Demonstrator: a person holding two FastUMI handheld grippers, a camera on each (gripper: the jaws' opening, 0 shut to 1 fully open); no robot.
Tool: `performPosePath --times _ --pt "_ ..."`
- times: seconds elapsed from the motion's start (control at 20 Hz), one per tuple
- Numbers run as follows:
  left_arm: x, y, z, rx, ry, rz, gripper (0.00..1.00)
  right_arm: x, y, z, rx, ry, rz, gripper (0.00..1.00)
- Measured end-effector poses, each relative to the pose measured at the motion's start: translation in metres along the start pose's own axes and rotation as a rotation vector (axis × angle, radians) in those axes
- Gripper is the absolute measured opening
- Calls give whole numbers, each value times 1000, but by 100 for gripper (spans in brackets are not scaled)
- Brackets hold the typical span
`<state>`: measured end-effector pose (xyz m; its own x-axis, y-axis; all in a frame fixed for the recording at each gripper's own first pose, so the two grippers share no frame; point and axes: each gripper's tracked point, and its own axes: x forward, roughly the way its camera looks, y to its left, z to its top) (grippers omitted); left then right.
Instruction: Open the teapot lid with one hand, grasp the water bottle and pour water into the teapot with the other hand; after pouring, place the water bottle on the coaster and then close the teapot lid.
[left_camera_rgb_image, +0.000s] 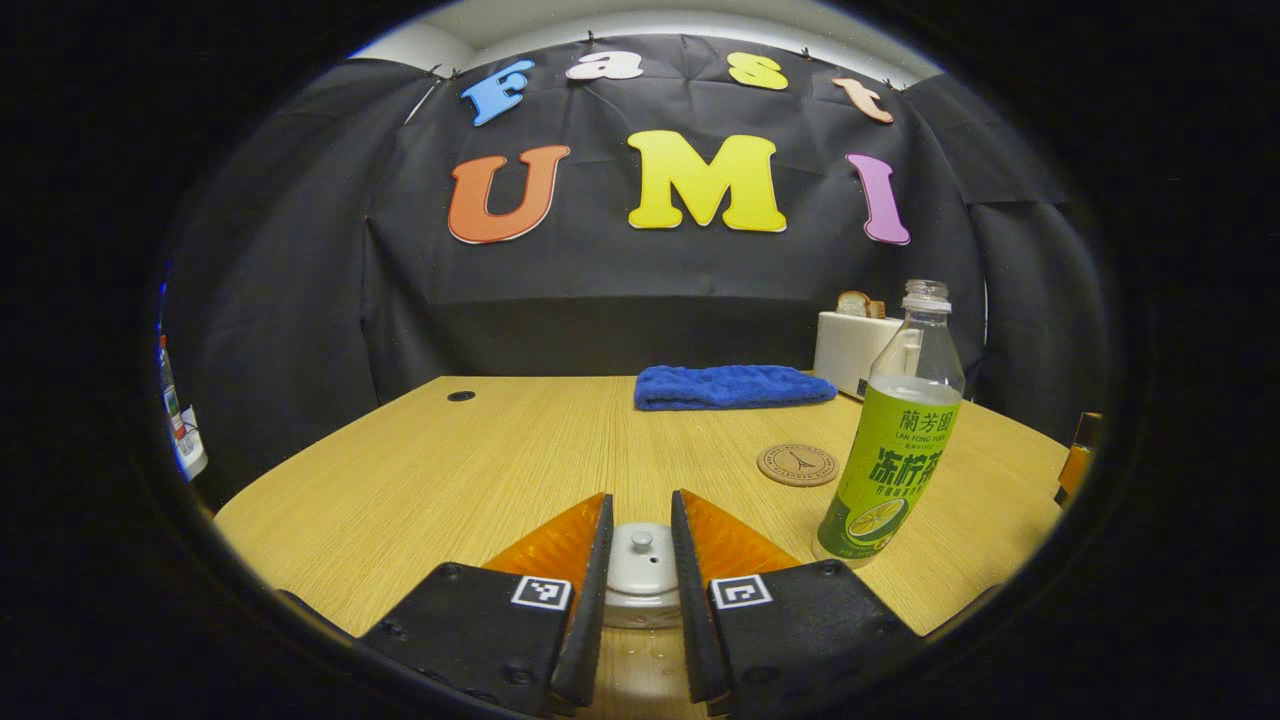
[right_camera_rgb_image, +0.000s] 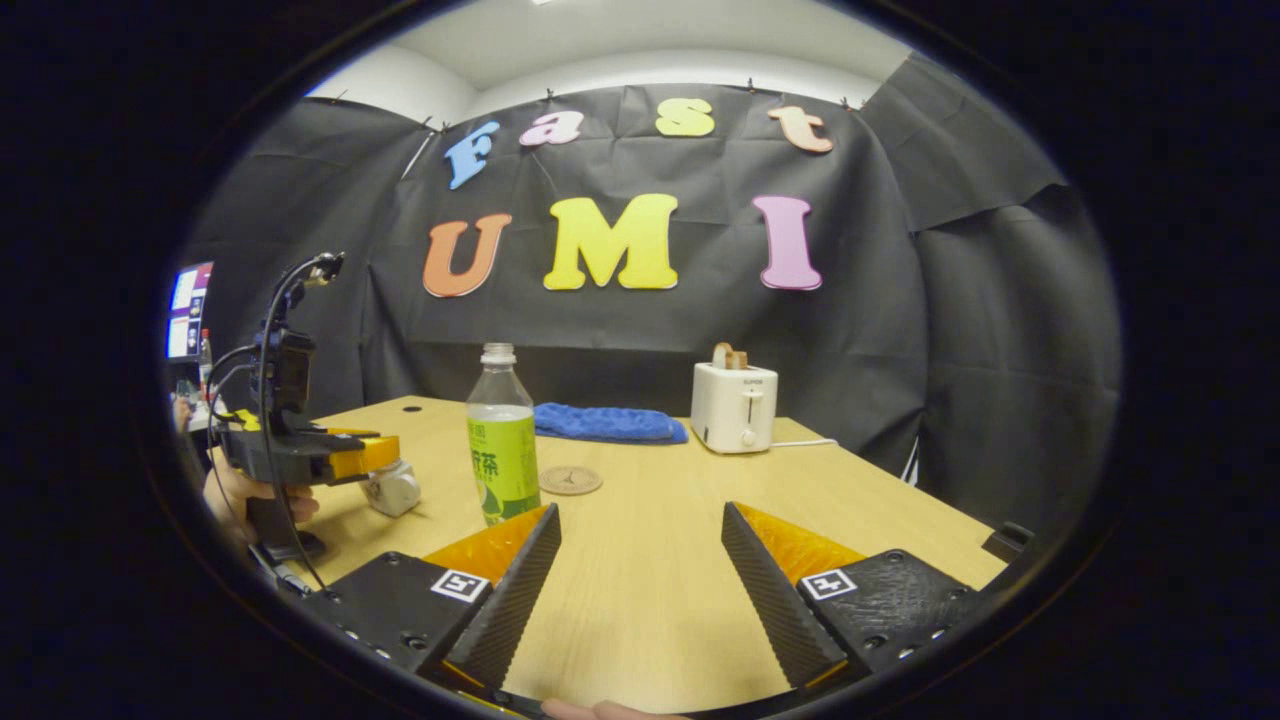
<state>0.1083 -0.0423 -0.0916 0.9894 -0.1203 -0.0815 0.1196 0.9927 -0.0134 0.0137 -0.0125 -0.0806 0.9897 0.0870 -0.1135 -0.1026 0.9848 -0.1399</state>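
Left gripper (left_camera_rgb_image: 640, 540), nearest in the left gripper view: its fingers are drawn in on either side of the teapot lid (left_camera_rgb_image: 641, 565), apparently pinching it, though pad contact cannot be confirmed. Whether the lid is lifted clear of the teapot (right_camera_rgb_image: 392, 488) cannot be told. Right gripper (right_camera_rgb_image: 640, 550): fingers spread wide, holding nothing, over bare tabletop. The step in hand appears to be opening the lid.

The water bottle (left_camera_rgb_image: 893, 430), uncapped, stands upright just right of the lid and a little beyond it; the coaster (left_camera_rgb_image: 797, 464) lies just behind and left of the bottle. The next move likely calls for the right gripper to close round the bottle's body.

Behind the bottle lie a blue cloth (left_camera_rgb_image: 733, 386) and a white toaster (right_camera_rgb_image: 734, 406), on a light wood-grain table (left_camera_rgb_image: 480, 470). Black cloth walls the booth.
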Motion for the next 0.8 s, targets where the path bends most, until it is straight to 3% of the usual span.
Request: performPosePath --times 0.15,0.3,0.8 --pt "2 1 1 1 -3 -11 19 8 15 2 -11 8 26 97" --pt "2 0 2 -18 -1 -36 8 19 30 2 -12 19 50 96" --pt "-40 9 57 -32 -93 -70 6 56 90 -1 40 53 159 96"
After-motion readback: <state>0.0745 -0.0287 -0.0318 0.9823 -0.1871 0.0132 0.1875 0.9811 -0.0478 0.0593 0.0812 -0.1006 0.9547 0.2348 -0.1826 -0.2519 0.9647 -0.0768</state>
